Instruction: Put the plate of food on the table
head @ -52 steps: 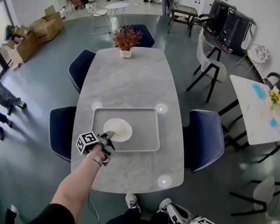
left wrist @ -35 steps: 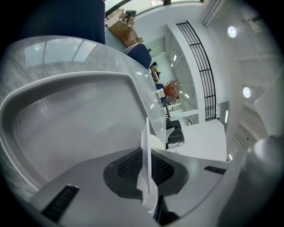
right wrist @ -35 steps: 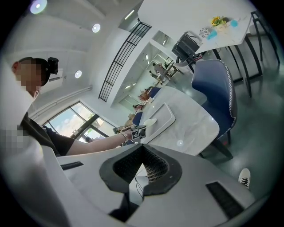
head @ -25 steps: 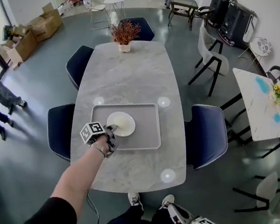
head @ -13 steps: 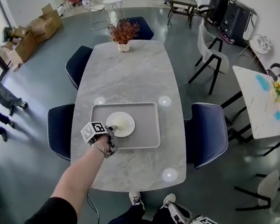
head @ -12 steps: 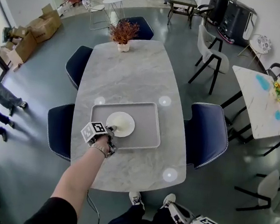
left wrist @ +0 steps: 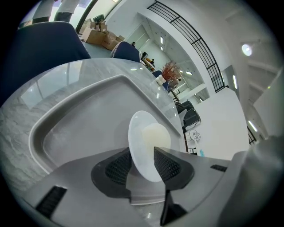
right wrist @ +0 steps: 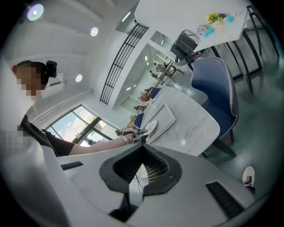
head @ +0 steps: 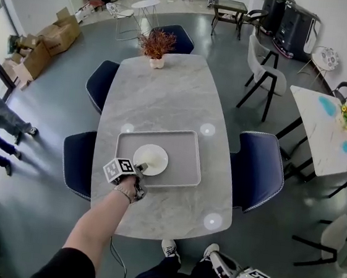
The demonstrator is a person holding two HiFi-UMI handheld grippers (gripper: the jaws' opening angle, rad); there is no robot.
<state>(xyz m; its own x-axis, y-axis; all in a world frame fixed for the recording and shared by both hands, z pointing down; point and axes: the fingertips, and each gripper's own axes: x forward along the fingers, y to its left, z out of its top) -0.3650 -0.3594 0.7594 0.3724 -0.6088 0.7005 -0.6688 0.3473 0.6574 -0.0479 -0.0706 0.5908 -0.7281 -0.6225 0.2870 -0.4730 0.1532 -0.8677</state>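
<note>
A white plate (head: pixel 151 159) with a pale lump of food lies in the grey tray (head: pixel 180 158) on the marble table (head: pixel 166 97). My left gripper (head: pixel 140 167) reaches over the tray's near rim. In the left gripper view the plate (left wrist: pixel 148 142) has its near rim between the pads of the left gripper (left wrist: pixel 143 162); the jaws have just been opening and stand apart around the rim. The tray (left wrist: pixel 80 119) fills that view. My right gripper (head: pixel 215 261) hangs low by the person's legs, away from the table. Its pads meet at the tips (right wrist: pixel 143 147), with nothing between them.
A potted dried plant (head: pixel 157 46) stands at the table's far end. Dark blue chairs (head: pixel 260 170) line both long sides. A second white table (head: pixel 327 131) is at the right. Cardboard boxes (head: pixel 44 42) sit on the floor at the far left.
My left gripper has rolled a little and sits slightly nearer the tray's front rim. The plate lies on the tray as before. The right gripper has not moved.
</note>
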